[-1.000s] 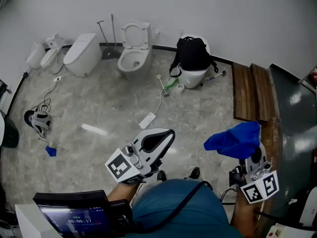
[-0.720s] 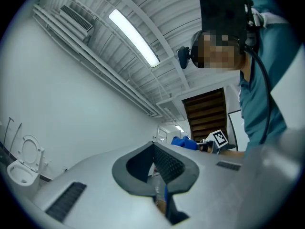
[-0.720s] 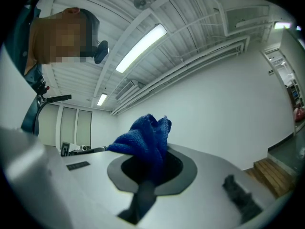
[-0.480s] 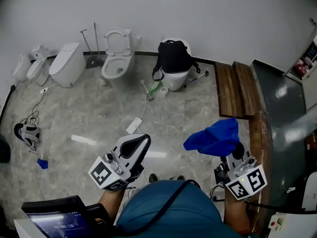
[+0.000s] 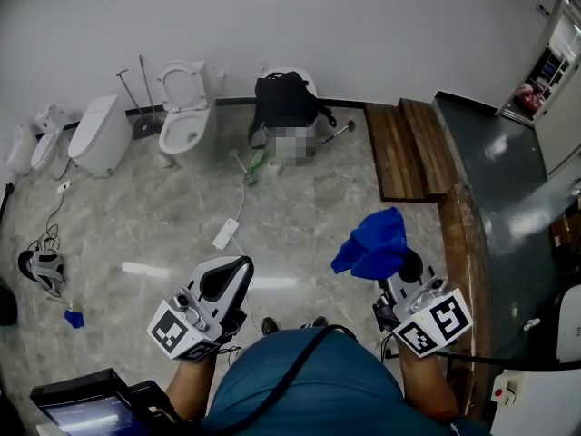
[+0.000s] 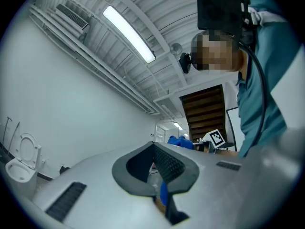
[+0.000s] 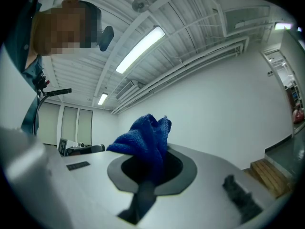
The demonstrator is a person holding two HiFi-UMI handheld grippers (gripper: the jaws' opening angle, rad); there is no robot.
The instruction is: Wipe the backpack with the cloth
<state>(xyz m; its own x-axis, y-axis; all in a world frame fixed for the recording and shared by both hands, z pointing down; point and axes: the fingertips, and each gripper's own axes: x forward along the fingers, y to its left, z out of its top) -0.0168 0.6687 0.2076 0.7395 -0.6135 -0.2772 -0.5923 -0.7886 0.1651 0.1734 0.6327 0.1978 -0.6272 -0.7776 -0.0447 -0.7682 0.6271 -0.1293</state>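
Approach step: the right gripper [image 5: 402, 275] pinches the blue cloth [image 5: 372, 243], while the left gripper [image 5: 227, 284] is pressed together, empty. The black backpack [image 5: 283, 101] sits upper centre, well apart, so the cloth must be carried there next.

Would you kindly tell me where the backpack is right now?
In the head view, the backpack sits by the far wall, between the open toilet and the wooden boards.

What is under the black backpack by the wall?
The backpack sits on a white rounded fixture; the bag covers most of it, so its kind is unclear.
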